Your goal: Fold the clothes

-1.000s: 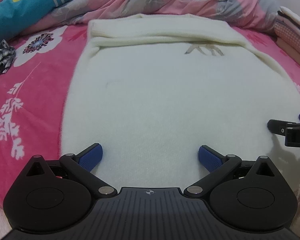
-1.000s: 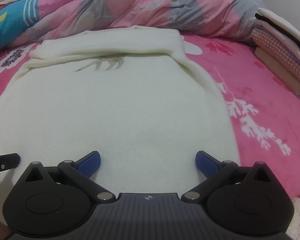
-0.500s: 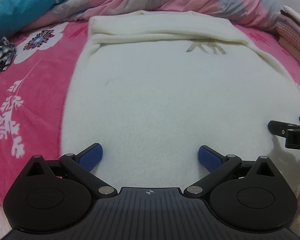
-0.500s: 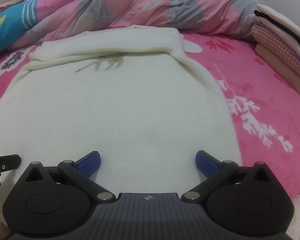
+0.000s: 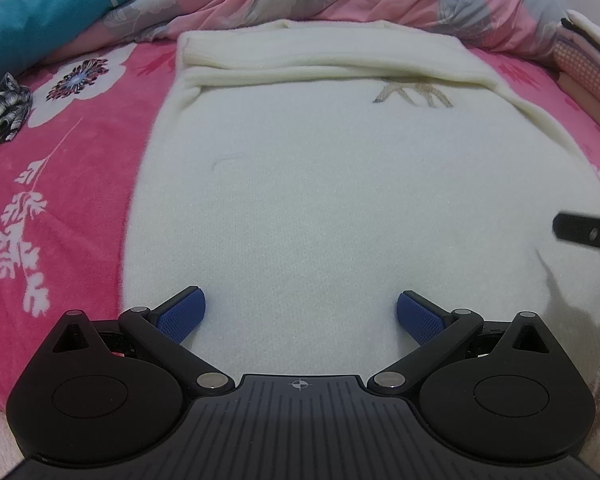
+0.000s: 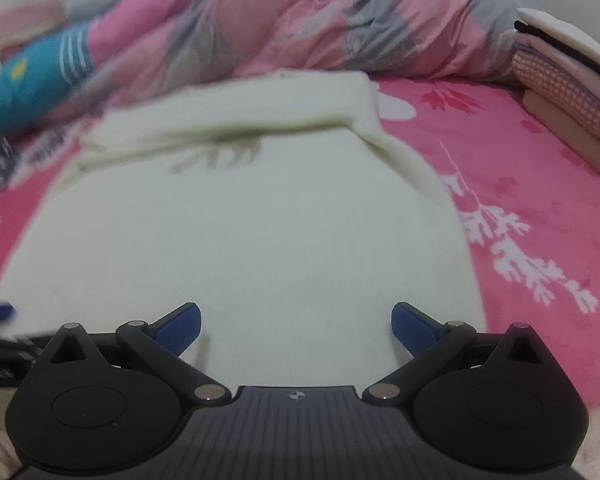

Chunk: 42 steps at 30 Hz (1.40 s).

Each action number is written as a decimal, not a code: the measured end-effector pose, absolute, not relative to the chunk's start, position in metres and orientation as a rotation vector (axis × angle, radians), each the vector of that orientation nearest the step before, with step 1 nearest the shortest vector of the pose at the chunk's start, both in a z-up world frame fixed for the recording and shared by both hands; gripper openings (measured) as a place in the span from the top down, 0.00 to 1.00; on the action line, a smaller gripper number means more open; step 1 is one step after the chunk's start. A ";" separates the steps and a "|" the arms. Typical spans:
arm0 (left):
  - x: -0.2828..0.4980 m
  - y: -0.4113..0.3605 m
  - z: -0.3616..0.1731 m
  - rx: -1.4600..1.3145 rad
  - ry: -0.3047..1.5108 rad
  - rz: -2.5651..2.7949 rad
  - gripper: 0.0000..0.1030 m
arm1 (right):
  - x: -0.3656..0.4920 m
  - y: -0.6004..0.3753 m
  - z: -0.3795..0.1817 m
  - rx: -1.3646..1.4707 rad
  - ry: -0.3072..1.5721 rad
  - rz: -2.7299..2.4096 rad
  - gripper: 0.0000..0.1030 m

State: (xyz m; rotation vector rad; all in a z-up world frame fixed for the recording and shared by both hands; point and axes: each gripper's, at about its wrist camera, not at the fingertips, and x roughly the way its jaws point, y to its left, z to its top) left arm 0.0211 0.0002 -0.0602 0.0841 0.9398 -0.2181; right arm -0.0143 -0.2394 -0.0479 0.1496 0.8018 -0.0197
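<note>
While spread: one sweater [image 5: 340,208]; two tongs [image 5: 300,316] [image 6: 296,322] agape.

The left gripper [image 5: 300,314] is matte black plastic with two round housings, silver pivot screws and blue ribbed fingertip pads [image 5: 182,314]; a small crosshair mark sits on its ridged centre plate. The right gripper [image 6: 296,322] looks identical (same blue pads [image 6: 414,328], same crosshair).
</note>
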 end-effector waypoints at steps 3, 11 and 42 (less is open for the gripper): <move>0.021 0.000 -0.060 0.085 0.942 -0.218 0.00 | -0.014 -0.242 -0.042 0.172 0.775 -0.014 0.00; 0.023 0.000 -0.060 0.084 0.949 -0.215 0.00 | -0.015 -0.231 -0.039 0.072 0.729 -0.011 0.02; 0.027 -0.003 -0.060 0.085 0.985 -0.195 0.00 | -0.020 -0.219 -0.059 0.019 0.722 0.075 0.34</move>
